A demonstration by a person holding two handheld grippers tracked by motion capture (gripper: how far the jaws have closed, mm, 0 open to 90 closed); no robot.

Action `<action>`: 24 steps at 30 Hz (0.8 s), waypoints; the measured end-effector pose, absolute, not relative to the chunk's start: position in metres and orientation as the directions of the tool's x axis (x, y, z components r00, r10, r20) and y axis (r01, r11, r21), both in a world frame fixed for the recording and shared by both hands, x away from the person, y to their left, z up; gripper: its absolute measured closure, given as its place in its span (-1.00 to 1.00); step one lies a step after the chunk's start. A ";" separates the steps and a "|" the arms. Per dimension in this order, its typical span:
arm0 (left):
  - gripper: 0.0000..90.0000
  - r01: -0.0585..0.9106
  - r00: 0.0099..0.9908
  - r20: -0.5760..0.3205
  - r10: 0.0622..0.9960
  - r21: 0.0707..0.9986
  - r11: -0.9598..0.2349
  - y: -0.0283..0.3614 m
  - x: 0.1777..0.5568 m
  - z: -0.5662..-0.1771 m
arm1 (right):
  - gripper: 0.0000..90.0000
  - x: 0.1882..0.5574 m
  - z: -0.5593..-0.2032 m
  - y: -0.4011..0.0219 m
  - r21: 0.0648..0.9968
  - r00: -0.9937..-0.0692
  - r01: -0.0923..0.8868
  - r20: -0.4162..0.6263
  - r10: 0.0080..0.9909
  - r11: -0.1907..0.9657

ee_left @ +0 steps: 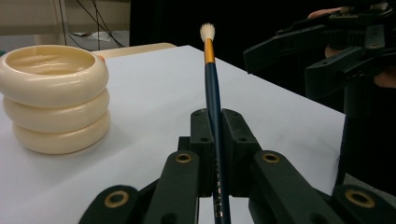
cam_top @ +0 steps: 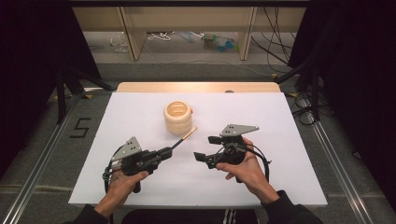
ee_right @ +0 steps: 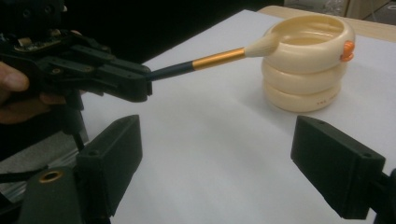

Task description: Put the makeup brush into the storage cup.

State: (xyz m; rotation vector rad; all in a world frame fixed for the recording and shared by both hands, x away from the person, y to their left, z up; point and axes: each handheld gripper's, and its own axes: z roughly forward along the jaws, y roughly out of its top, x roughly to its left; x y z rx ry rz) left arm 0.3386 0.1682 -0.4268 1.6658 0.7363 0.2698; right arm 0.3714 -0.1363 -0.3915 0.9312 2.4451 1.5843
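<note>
Left of centre in the high view, the left gripper [cam_top: 164, 152] is clenched on a paintbrush [cam_top: 183, 138], whose dark blue handle runs up from between the jaws toward the middle of the frame. Its gold ferrule and pale bristle tip sit just beside, perhaps touching, the cream ribbed pot [cam_top: 178, 117] on the white table [cam_top: 280, 186]. The right gripper [cam_top: 207, 148], right of centre, hangs released with nothing between its jaws.

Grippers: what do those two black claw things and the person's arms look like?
Both the left gripper and right gripper are black plastic with two blocky jaws, brass-coloured rivets at the joints, a grey three-cornered plate on top and a trailing black cable. The person wears dark sleeves.
</note>
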 end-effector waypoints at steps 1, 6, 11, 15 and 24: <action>0.86 0.315 0.770 -0.217 0.601 0.947 -0.062 0.168 0.338 -0.427 | -0.62 0.372 -0.393 -0.136 0.857 -0.814 0.441 0.255 0.522 0.268; 0.86 0.319 0.756 -0.236 0.610 0.947 -0.029 0.167 0.336 -0.427 | -0.62 0.375 -0.397 -0.130 0.866 -0.806 0.462 0.321 0.497 0.189; 0.86 0.294 0.762 -0.229 0.605 0.956 -0.009 0.165 0.333 -0.426 | -0.61 0.377 -0.398 -0.126 0.865 -0.795 0.487 0.379 0.474 0.125; 0.86 0.268 0.772 -0.206 0.602 0.963 -0.014 0.163 0.332 -0.426 | -0.59 0.380 -0.398 -0.122 0.858 -0.785 0.509 0.427 0.449 0.073; 0.86 0.269 0.764 -0.220 0.607 0.963 0.012 0.159 0.328 -0.426 | -0.45 0.384 -0.401 -0.114 0.852 -0.781 0.523 0.477 0.403 0.004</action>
